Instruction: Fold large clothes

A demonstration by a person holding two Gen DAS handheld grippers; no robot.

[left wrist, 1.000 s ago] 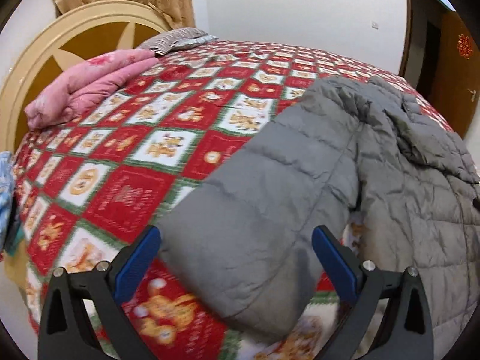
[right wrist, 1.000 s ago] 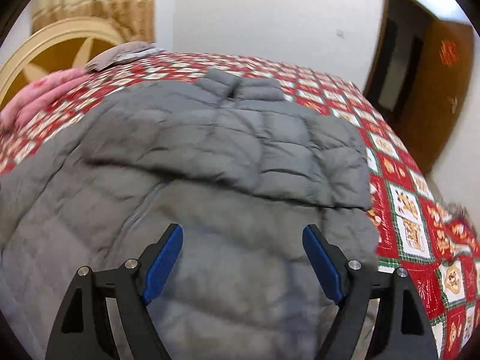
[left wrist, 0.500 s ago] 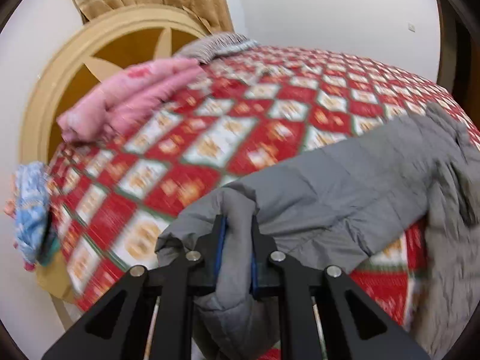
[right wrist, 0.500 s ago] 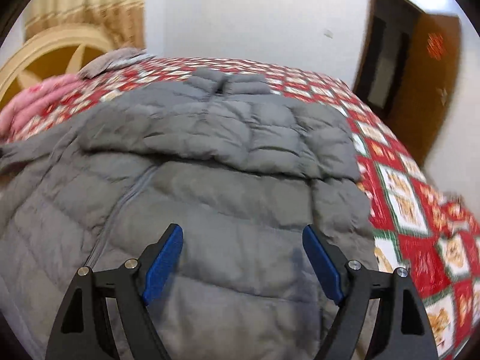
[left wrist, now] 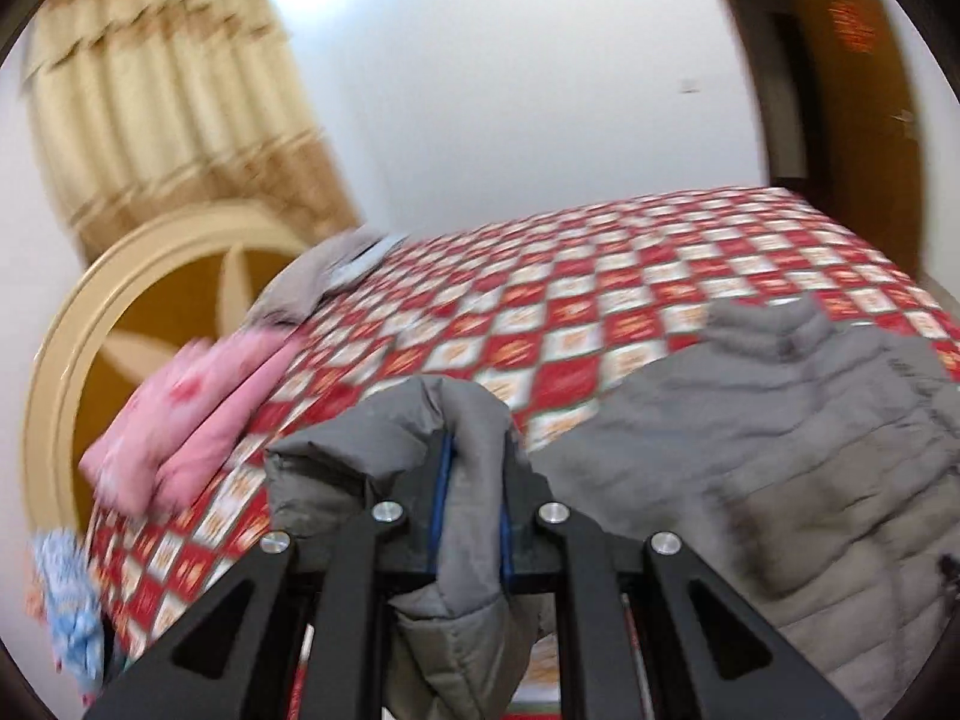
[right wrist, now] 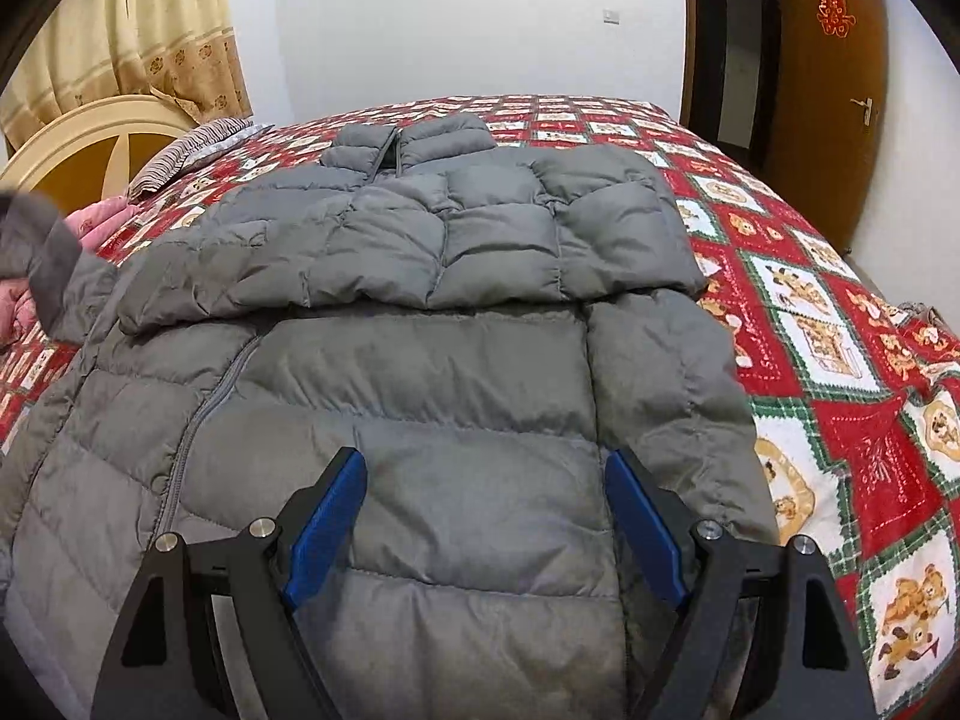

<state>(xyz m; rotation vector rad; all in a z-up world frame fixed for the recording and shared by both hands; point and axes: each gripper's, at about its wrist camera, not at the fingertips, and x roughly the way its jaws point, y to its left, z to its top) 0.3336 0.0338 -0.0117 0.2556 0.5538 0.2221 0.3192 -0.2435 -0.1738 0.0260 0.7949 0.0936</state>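
A grey puffer jacket [right wrist: 456, 312] lies spread on the bed, collar far, one sleeve folded across the chest. My right gripper [right wrist: 486, 516] is open and empty, hovering over the jacket's lower hem area. My left gripper [left wrist: 471, 498] is shut on the jacket's left sleeve [left wrist: 462, 420] and holds it lifted above the bed; the sleeve end hangs down between the jaws. The raised sleeve shows at the left edge of the right wrist view [right wrist: 42, 252]. The jacket body lies to the right in the left wrist view [left wrist: 780, 450].
The bed has a red checked bear quilt [right wrist: 828, 324]. A pink folded blanket [left wrist: 192, 420] and a striped pillow [right wrist: 192, 150] lie by the round headboard [left wrist: 78, 360]. A blue cloth [left wrist: 66, 594] hangs at the bed's left. A brown door [right wrist: 834, 90] stands right.
My left gripper closed on the sleeve and has lifted it up and toward the jacket body. My right gripper stayed open, low over the jacket.
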